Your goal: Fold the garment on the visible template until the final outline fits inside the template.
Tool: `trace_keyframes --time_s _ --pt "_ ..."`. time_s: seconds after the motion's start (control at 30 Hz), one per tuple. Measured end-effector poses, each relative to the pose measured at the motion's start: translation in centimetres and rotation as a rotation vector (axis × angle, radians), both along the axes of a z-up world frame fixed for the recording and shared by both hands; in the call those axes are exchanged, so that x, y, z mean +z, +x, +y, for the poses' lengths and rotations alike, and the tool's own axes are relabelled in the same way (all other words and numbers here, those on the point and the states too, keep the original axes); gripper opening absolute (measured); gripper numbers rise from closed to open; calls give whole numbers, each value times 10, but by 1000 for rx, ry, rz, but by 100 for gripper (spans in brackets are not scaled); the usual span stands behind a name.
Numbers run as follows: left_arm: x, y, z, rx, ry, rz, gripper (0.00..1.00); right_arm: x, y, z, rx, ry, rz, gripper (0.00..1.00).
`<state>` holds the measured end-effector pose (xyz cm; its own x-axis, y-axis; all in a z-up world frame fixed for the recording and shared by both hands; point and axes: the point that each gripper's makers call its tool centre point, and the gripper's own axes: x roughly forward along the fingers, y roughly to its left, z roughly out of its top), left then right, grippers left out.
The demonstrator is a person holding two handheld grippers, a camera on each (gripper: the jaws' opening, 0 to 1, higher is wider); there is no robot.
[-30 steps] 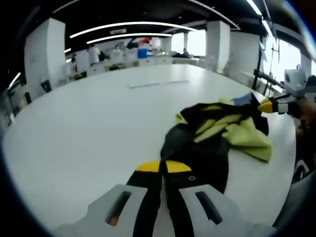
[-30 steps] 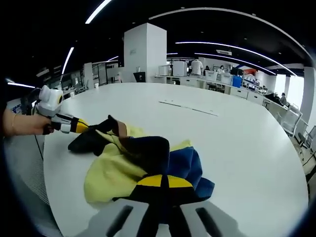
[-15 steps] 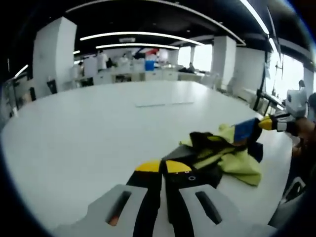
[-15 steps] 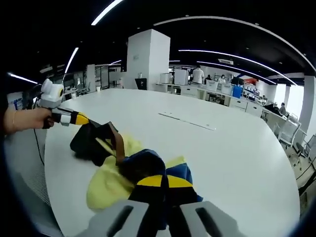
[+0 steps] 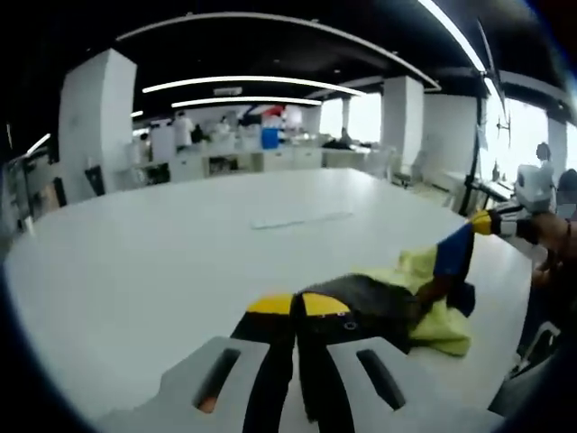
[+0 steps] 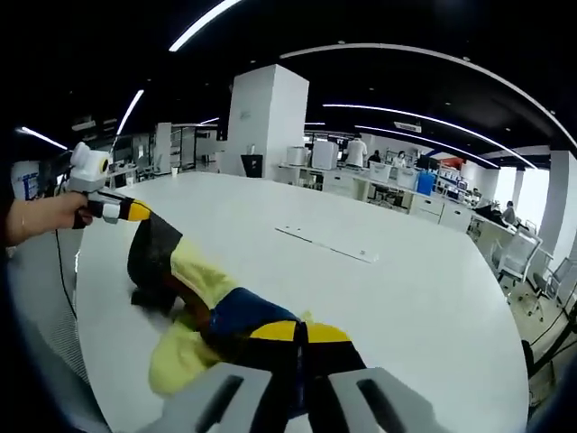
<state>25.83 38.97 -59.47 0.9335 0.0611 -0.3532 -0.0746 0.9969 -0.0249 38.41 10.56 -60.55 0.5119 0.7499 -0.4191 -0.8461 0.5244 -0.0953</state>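
Both tongs, left tongs [image 5: 297, 305] and right tongs [image 6: 299, 331], clamped on garment [image 6: 194, 271], lifted taut over white counter [image 6: 406, 298]. Step: spreading. Next likely: lay flat; template unclear.

Each gripper, left gripper [image 5: 298, 305] and right gripper [image 6: 301, 332], has grey fingers with yellow tips over black; a thin bracelet [image 6: 22, 219] circles one wrist.

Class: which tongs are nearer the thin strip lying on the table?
Neither clearly: the strip lies well beyond both. Left tongs and right tongs each grip the garment.
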Motion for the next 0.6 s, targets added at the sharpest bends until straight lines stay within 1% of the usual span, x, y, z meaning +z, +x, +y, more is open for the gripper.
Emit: trace_keyframes --time_s 0.13,0.3,0.6 --pt "10 5 4 -11 20 -16 0 8 8 -3 -9 8 -12 0" --pt "28 13 12 -9 34 -50 0 21 20 -4 -16 20 -32 0" --pt "48 32 16 -41 70 -76 0 36 40 4 -7 17 -70 0"
